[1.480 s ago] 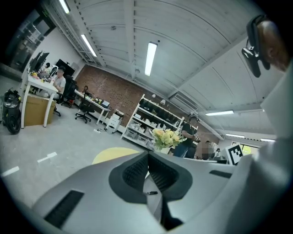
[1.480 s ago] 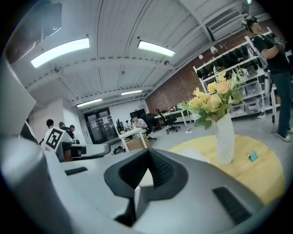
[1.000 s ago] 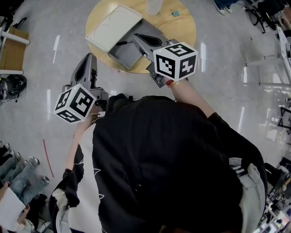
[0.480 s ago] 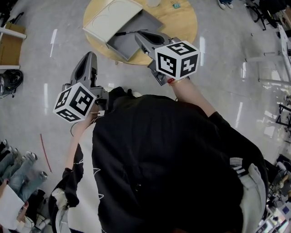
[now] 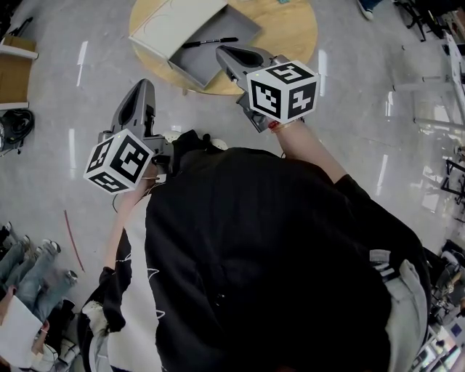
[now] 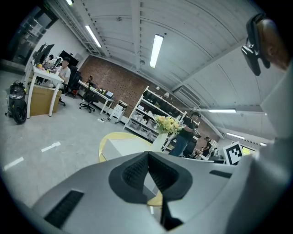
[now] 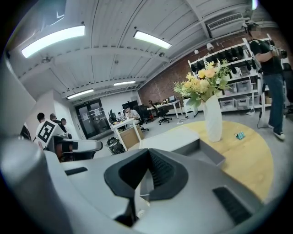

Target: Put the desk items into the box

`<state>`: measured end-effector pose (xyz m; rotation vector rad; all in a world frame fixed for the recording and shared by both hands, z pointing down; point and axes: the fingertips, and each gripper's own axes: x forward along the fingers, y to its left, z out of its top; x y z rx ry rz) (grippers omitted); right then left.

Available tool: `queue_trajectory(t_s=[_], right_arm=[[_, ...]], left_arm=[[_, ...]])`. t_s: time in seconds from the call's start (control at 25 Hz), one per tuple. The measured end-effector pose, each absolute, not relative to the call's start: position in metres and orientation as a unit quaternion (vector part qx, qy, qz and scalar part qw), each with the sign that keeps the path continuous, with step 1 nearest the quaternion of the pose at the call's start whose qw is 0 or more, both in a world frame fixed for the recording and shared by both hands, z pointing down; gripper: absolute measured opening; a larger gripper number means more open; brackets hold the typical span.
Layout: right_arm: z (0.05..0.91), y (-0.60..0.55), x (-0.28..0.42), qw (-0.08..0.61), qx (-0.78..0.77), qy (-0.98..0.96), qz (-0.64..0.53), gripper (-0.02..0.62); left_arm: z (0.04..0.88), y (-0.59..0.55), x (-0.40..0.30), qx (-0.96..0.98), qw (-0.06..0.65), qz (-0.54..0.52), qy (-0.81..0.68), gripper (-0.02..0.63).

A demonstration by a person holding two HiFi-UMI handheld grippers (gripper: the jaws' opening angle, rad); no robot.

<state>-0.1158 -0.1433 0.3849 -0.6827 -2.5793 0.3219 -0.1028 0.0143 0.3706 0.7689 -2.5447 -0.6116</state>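
A person stands at a round wooden table (image 5: 290, 40) with the right gripper (image 5: 231, 52) over its near edge, jaws closed on nothing, and the left gripper (image 5: 142, 89) lower left above the polished grey floor (image 5: 58, 138), its jaws likewise pressed together and empty. A black pen (image 5: 209, 42) already lies in the open grey box (image 5: 243, 25), long axis across the tray, just beyond the right gripper's tips; the cream lid (image 5: 174, 22) folds back to the left. A small blue clip (image 7: 240, 135) sits loose on the tabletop ahead and to the right, past a white vase (image 7: 213, 119) of yellow flowers, so the right gripper looks better placed to fetch it. Brick walls, shelving and desks ring the open workshop
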Motion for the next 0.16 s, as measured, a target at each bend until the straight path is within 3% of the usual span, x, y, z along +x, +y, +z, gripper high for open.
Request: queue_trajectory(t_s=[0.16], right_arm=[[0.3854,-0.1389,-0.1181,0.228,-0.246,-0.935,0.114,0.005]], left_arm=[[0.3706,0.0208,-0.1047,0.274,0.207,-0.221,-0.913,0.011]])
